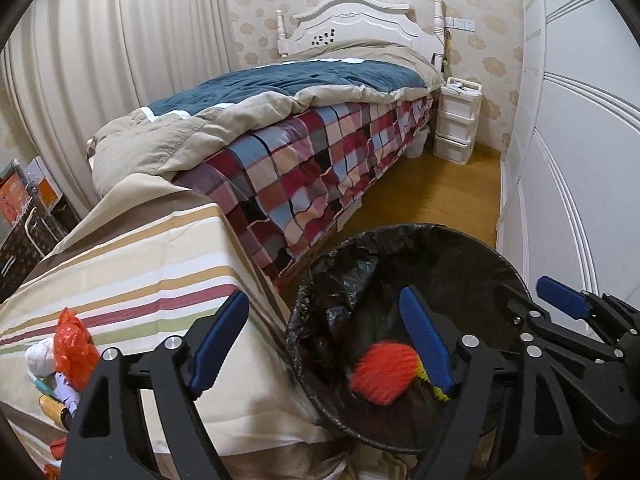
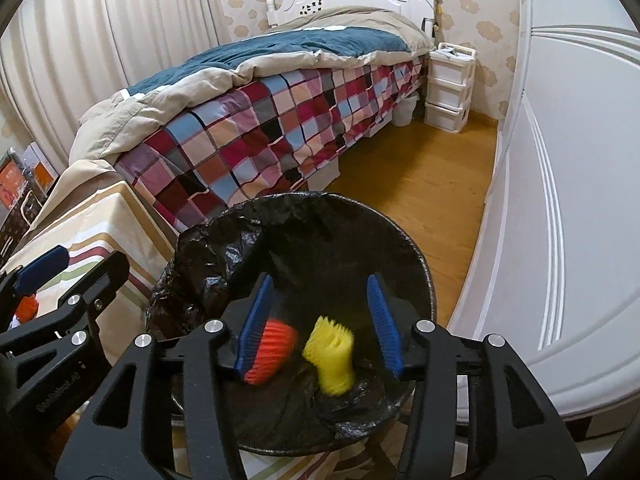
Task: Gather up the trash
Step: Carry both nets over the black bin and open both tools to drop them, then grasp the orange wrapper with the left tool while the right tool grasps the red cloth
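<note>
Looking from the left wrist, the left tool (image 1: 324,340) hangs with its blue fingers (image 1: 426,344) spread wide apart, gripping nothing, straddling the edge where the striped counter (image 1: 132,280) meets the black-lined trash bin (image 1: 440,248). A blurred red ribbed piece (image 1: 382,372) sits inside the bin, with a sliver of yellow (image 1: 438,390) just beside it behind the tool's right finger. At the near left of the counter lie an orange plastic bag (image 1: 74,344), a white crumpled wad (image 1: 40,358) and a few small items too cramped to name. The right tool (image 1: 520,300) reaches in from the right over the bin rim. Beyond stand the bed with a plaid sheet (image 1: 312,168) and a white drawer unit (image 1: 458,120).

From the right wrist, the right tool (image 2: 322,320) hovers over the bin (image 2: 416,264), fingers apart and empty. Between them, lower in the bin, are the red ribbed piece (image 2: 274,350), by the left finger, and a yellow ribbed piece (image 2: 332,354), both motion-blurred. The left tool (image 2: 76,276) shows at the left edge above the counter (image 2: 100,220).
</note>
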A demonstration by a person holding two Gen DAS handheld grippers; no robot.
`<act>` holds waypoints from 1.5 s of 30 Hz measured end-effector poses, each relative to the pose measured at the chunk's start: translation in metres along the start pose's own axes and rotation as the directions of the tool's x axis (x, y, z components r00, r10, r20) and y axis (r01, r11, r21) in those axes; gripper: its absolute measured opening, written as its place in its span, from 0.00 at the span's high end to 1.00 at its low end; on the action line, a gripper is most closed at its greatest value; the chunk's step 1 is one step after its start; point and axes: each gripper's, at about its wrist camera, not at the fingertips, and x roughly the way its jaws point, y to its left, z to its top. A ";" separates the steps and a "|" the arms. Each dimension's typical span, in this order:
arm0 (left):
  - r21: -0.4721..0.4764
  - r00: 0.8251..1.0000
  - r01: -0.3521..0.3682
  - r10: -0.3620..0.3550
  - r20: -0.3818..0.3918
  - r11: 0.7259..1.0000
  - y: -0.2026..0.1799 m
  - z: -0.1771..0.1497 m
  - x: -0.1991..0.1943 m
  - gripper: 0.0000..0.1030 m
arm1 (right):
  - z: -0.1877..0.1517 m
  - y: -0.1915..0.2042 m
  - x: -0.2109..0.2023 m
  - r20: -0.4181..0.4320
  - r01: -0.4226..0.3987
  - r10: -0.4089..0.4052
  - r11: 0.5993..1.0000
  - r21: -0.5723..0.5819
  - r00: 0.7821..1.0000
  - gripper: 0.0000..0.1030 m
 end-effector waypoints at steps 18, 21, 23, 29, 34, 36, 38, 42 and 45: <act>-0.063 0.997 -0.074 0.074 0.005 0.995 0.047 -0.029 -0.057 0.19 | -0.023 0.025 -0.052 0.044 -0.020 0.021 0.999 -0.028 0.999 0.37; -0.079 0.996 -0.086 0.086 0.000 0.993 0.058 -0.040 -0.069 0.19 | -0.032 0.035 -0.061 0.039 -0.041 0.043 0.998 -0.041 0.998 0.37; -0.084 0.995 -0.099 0.099 -0.006 0.992 0.064 -0.046 -0.075 0.19 | -0.038 0.042 -0.065 0.035 -0.052 0.054 0.997 -0.052 0.998 0.37; -0.111 0.991 -0.135 0.134 -0.013 0.985 0.088 -0.068 -0.099 0.19 | -0.054 0.060 -0.079 0.025 -0.086 0.088 0.993 -0.081 0.996 0.36; -0.129 0.984 -0.180 0.178 -0.025 0.975 0.109 -0.086 -0.117 0.19 | -0.065 0.077 -0.091 0.023 -0.118 0.121 0.987 -0.110 0.992 0.36; -0.146 0.980 -0.200 0.198 -0.029 0.969 0.120 -0.094 -0.124 0.19 | -0.070 0.084 -0.096 0.021 -0.131 0.135 0.984 -0.123 0.991 0.36; -0.162 0.976 -0.216 0.213 -0.035 0.963 0.129 -0.101 -0.130 0.19 | -0.074 0.091 -0.101 0.022 -0.141 0.145 0.981 -0.136 0.989 0.36; -0.185 0.970 -0.244 0.238 -0.051 0.952 0.144 -0.116 -0.140 0.19 | -0.085 0.103 -0.111 0.017 -0.163 0.168 0.974 -0.159 0.986 0.36; -0.191 0.964 -0.265 0.257 -0.063 0.945 0.153 -0.129 -0.145 0.19 | -0.093 0.113 -0.116 0.009 -0.187 0.192 0.967 -0.172 0.981 0.36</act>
